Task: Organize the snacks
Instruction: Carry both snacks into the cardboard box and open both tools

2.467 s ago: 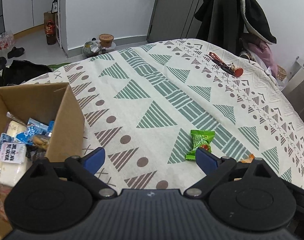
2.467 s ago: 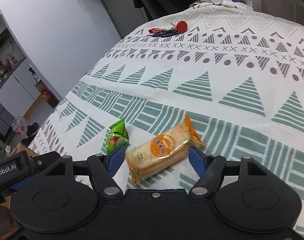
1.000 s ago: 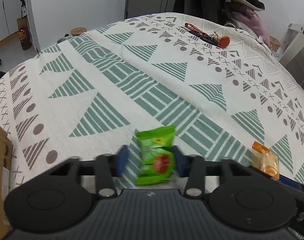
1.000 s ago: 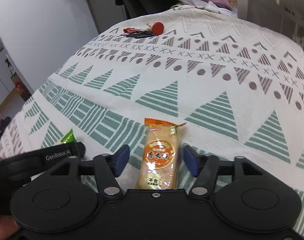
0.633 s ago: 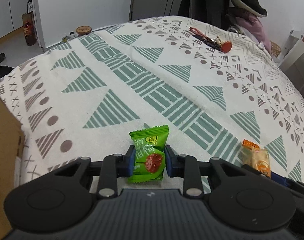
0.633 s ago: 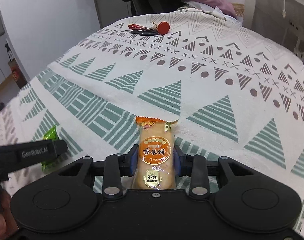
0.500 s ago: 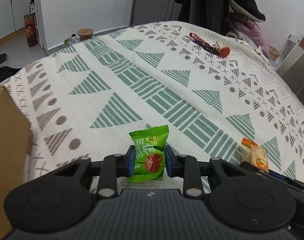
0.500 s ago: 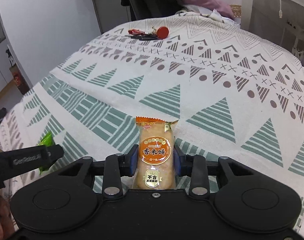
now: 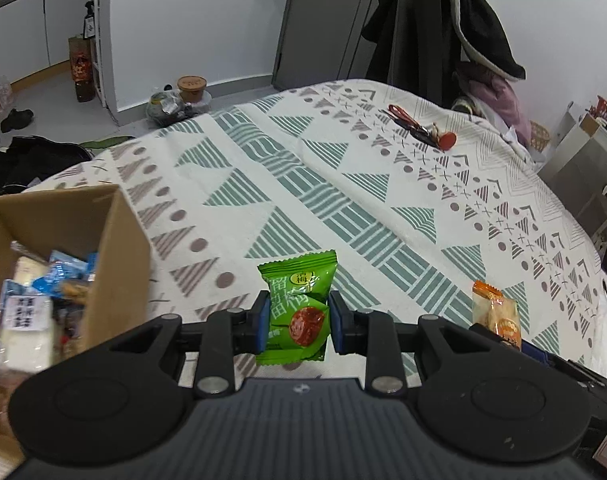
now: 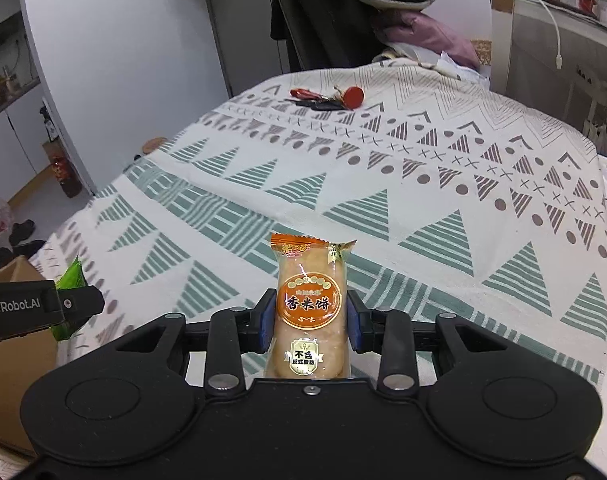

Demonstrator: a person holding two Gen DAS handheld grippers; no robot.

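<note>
My left gripper [image 9: 296,322] is shut on a green plum-candy packet [image 9: 297,304], held clear above the patterned tablecloth [image 9: 343,208]. To its left stands an open cardboard box [image 9: 115,240] with several wrapped snacks inside. My right gripper [image 10: 309,322] is shut on an orange rice-cracker packet [image 10: 309,300], also lifted off the cloth. In the left wrist view the rice-cracker packet [image 9: 497,314] shows at the lower right. In the right wrist view the green packet [image 10: 72,280] and the left gripper's side appear at the far left, by the box [image 10: 11,344].
A bunch of keys with a red round tag [image 9: 423,130] [image 10: 331,100] lies at the far side of the table. Dark coats [image 9: 443,36] hang behind the table. Bags, bottles and shoes sit on the floor [image 9: 35,96] at the left.
Both grippers closed on their packets and lifted them off the cloth. The left gripper has swung left, bringing the cardboard box back into view.
</note>
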